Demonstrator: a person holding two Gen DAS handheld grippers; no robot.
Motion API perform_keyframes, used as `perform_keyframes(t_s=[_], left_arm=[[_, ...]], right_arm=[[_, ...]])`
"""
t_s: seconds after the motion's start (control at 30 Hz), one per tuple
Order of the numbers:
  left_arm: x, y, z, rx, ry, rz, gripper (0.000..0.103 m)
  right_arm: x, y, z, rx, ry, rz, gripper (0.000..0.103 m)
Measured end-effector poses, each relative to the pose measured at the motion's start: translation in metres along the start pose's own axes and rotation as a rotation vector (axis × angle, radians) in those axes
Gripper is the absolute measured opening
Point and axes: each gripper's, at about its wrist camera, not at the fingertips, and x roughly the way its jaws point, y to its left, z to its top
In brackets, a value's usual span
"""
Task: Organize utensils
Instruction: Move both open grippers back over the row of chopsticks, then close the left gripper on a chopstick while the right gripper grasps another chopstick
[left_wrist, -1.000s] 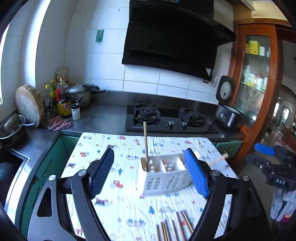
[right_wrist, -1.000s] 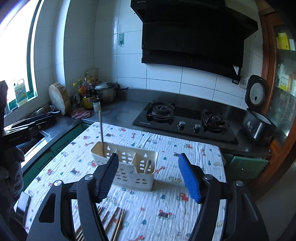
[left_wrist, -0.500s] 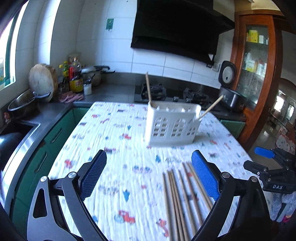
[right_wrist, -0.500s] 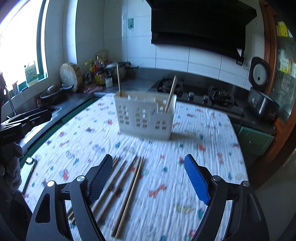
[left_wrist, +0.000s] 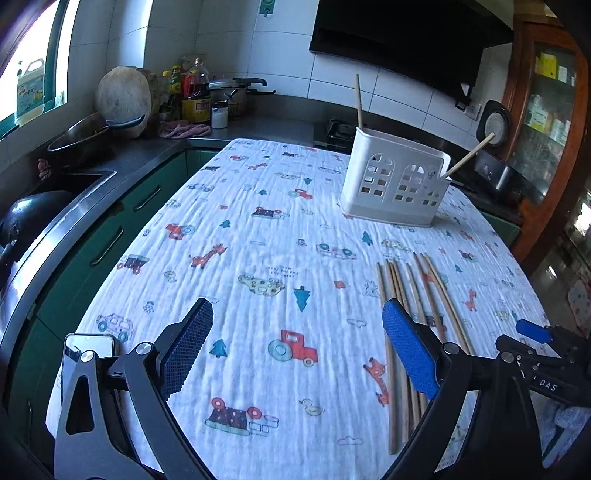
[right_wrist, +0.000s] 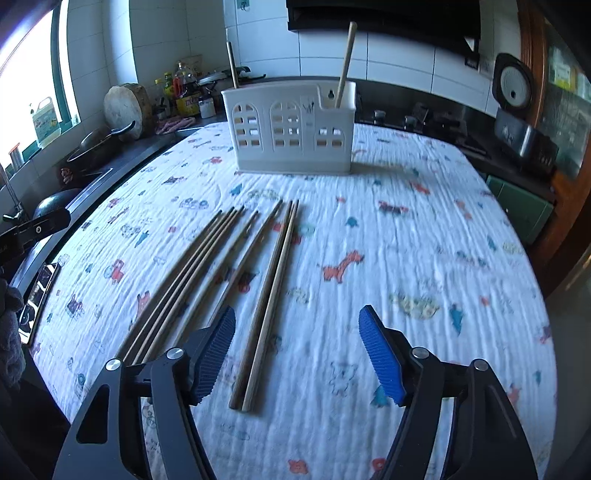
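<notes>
Several wooden chopsticks (right_wrist: 221, 266) lie loose on the patterned tablecloth (right_wrist: 424, 229). A white perforated utensil holder (right_wrist: 291, 129) stands farther back, with one chopstick (right_wrist: 345, 62) leaning at its right end and another (right_wrist: 232, 62) upright at its left end. My right gripper (right_wrist: 299, 354) hangs low over the cloth, its jaws closing. The near ends of a chopstick pair (right_wrist: 266, 306) lie between the jaws, close to the left pad, and neither pad presses them. My left gripper (left_wrist: 299, 350) is open wide over bare cloth, with the chopsticks (left_wrist: 406, 295) beside its right finger.
A phone (left_wrist: 88, 347) lies at the table's near left corner. Left of the table run a steel counter and sink with a pan (left_wrist: 88, 136), a round chopping board and bottles. Behind the holder are the stove and a rice cooker (right_wrist: 513, 88).
Both grippers have come down and back toward the near end of the table, so the holder stands farther off. The loose chopsticks now lie at the right gripper's jaws. The left jaws have widened.
</notes>
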Motion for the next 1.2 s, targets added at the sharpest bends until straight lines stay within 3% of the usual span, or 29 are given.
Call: perform_keyframes(t_s=[0.47,1.0,1.2], left_arm=[[0.009,0.015,-0.023,-0.019,0.059,0.03,0.092],[0.012,0.019,-0.033,-0.037,0.087,0.021,0.092],[0.011,0.006,-0.036,-0.013,0.102,-0.03,0.091]], right_arm=[[0.029,0.009,-0.009,0.021,0.07,0.012,0.031],[0.043,0.016,-0.005,-0.011,0.091,-0.008,0.019],[0.046,0.018,-0.003,-0.03,0.084,-0.028,0.017]])
